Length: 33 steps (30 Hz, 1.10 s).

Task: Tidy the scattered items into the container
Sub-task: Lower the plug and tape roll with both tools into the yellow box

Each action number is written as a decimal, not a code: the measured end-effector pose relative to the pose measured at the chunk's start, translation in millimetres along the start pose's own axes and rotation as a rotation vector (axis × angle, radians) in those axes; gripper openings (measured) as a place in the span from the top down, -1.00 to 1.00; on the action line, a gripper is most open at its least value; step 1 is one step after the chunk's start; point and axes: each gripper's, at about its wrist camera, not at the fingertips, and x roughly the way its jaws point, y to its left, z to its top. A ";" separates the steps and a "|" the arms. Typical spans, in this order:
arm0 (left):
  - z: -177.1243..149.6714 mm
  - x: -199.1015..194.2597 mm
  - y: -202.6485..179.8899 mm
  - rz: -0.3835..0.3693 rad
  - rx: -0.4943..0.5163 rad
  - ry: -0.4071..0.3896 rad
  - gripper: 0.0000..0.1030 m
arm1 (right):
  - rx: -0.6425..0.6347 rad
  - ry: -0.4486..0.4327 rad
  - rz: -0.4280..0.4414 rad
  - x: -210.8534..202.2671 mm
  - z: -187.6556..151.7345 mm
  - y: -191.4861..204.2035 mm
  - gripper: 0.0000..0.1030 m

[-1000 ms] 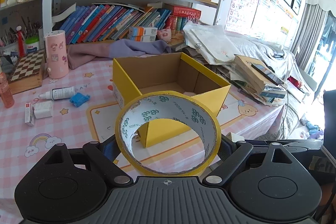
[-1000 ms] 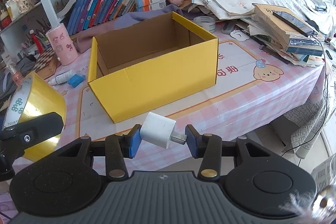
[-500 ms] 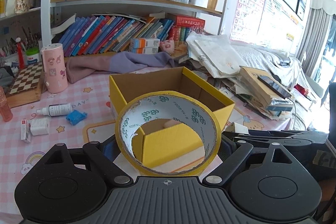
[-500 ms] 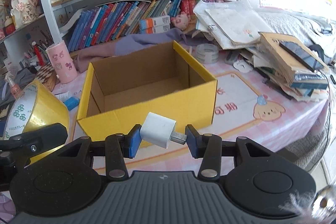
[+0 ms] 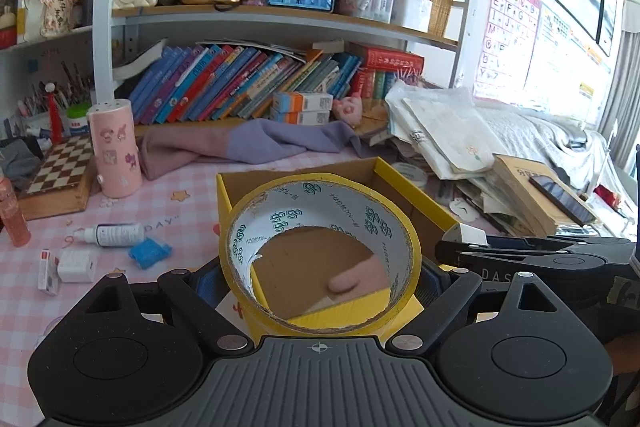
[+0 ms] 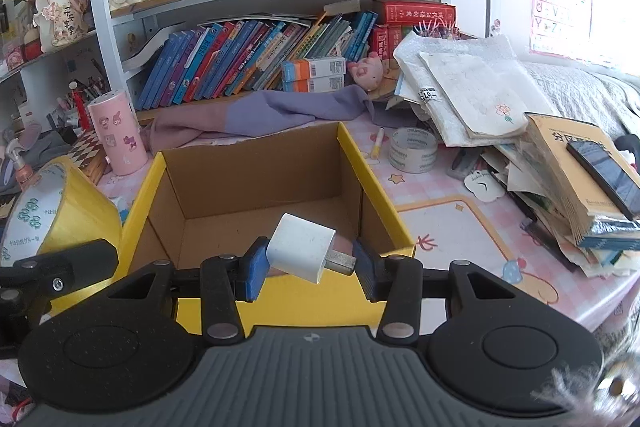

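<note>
An open yellow cardboard box [image 6: 304, 311] stands on the pink checked table, with something pink lying on its floor. My right gripper [image 6: 310, 269] is shut on a white charger plug [image 6: 302, 253], one pad on the body and one on the metal end, above the box's near wall. My left gripper [image 5: 316, 279] is shut on a wide yellow tape roll [image 5: 320, 195] held upright, over the box's [image 5: 416, 203] near left corner. The same tape roll [image 6: 52, 211] shows at the left of the right wrist view. The charger [image 5: 466, 233] shows at the right of the left wrist view.
Left of the box lie a small white bottle [image 5: 112, 233], a blue item [image 5: 149, 251] and a white block [image 5: 76, 265]. A pink canister [image 5: 114, 153] and chessboard [image 5: 60, 171] stand behind. A clear tape roll [image 6: 414, 151] and stacked books [image 6: 580, 179] are to the right.
Both grippers have moved forward to the box with their loads still held. The box has grown larger and now lies right under the fingers.
</note>
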 end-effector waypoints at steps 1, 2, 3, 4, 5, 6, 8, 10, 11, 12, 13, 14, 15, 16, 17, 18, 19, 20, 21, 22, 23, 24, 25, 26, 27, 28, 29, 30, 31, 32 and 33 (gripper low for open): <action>2.5 3.0 -1.5 0.010 0.008 -0.003 -0.76 | -0.005 -0.001 0.007 3.9 2.2 -2.2 0.16; 5.0 6.0 -3.6 0.019 0.014 -0.005 -0.76 | -0.009 -0.002 0.014 7.8 4.5 -4.1 0.16; 7.6 9.4 -4.9 0.028 0.020 -0.006 -0.76 | -0.013 -0.003 0.022 11.6 6.6 -6.0 0.16; 10.0 12.6 -6.0 0.037 0.028 -0.008 -0.76 | -0.016 -0.003 0.029 15.5 8.5 -7.9 0.16; 11.9 16.0 -6.8 0.047 0.036 -0.009 -0.76 | -0.020 -0.001 0.037 19.6 10.4 -9.9 0.16; 14.2 19.9 -7.9 0.059 0.044 -0.009 -0.76 | -0.025 0.002 0.044 23.8 12.2 -11.5 0.16; 19.2 29.0 -8.5 0.081 0.055 -0.007 -0.76 | -0.038 0.010 0.061 32.5 15.7 -13.5 0.16; 24.9 39.2 -7.9 0.101 0.062 -0.003 -0.76 | -0.057 0.021 0.079 42.1 19.5 -14.8 0.16; 27.9 44.5 -7.8 0.106 0.066 -0.003 -0.76 | -0.066 0.027 0.090 47.3 21.6 -15.2 0.16; 31.0 50.6 -8.0 0.111 0.074 -0.001 -0.76 | -0.075 0.032 0.100 52.9 23.6 -15.5 0.16; 33.6 56.9 -8.9 0.117 0.083 0.000 -0.76 | -0.086 0.036 0.108 58.9 25.7 -15.8 0.16; 36.5 64.0 -9.5 0.120 0.093 0.006 -0.76 | -0.098 0.043 0.115 65.3 27.7 -16.1 0.16; 39.2 71.5 -10.1 0.122 0.101 0.015 -0.76 | -0.109 0.051 0.124 71.9 29.9 -16.2 0.16; 41.4 78.6 -10.9 0.121 0.112 0.026 -0.76 | -0.121 0.058 0.134 78.4 32.6 -16.1 0.16; 43.3 85.4 -11.8 0.120 0.123 0.035 -0.76 | -0.135 0.067 0.144 85.1 35.7 -15.7 0.16; 45.0 91.9 -12.6 0.121 0.135 0.042 -0.76 | -0.152 0.078 0.152 91.6 38.9 -15.1 0.16; 46.5 98.4 -13.6 0.123 0.151 0.051 -0.76 | -0.175 0.090 0.156 97.9 42.0 -13.8 0.16; 47.4 104.7 -14.5 0.127 0.168 0.064 -0.76 | -0.201 0.105 0.159 104.6 44.9 -12.3 0.16; 48.4 111.0 -15.1 0.131 0.182 0.077 -0.76 | -0.226 0.122 0.160 111.7 47.7 -10.8 0.16; 49.2 117.3 -15.6 0.135 0.195 0.092 -0.76 | -0.249 0.139 0.162 118.9 50.3 -9.6 0.16; 49.6 123.1 -15.8 0.138 0.208 0.108 -0.76 | -0.269 0.154 0.164 125.6 52.6 -8.4 0.16; 49.8 129.0 -16.7 0.139 0.221 0.123 -0.77 | -0.289 0.169 0.165 132.4 54.7 -7.1 0.16; 49.8 134.4 -17.0 0.139 0.235 0.135 -0.77 | -0.313 0.186 0.168 139.4 56.7 -5.7 0.16; 49.5 139.4 -17.5 0.140 0.248 0.144 -0.77 | -0.341 0.206 0.175 146.4 58.2 -3.9 0.16; 49.4 144.3 -18.4 0.144 0.261 0.150 -0.77 | -0.372 0.227 0.186 152.7 59.4 -1.8 0.16; 49.5 148.8 -18.3 0.147 0.270 0.157 -0.77 | -0.416 0.249 0.202 158.7 60.3 1.0 0.16; 49.6 153.0 -17.9 0.143 0.278 0.166 -0.77 | -0.472 0.269 0.221 164.4 60.5 4.5 0.16; 49.2 157.0 -17.6 0.139 0.287 0.176 -0.77 | -0.527 0.282 0.238 169.3 60.4 7.5 0.16; 48.3 160.2 -18.0 0.138 0.300 0.185 -0.77 | -0.576 0.293 0.250 174.2 60.3 9.9 0.16; 46.8 163.4 -19.1 0.136 0.316 0.196 -0.77 | -0.623 0.308 0.259 179.2 59.8 12.4 0.16; 45.2 166.6 -20.5 0.134 0.335 0.208 -0.77 | -0.666 0.319 0.266 183.5 58.6 14.5 0.16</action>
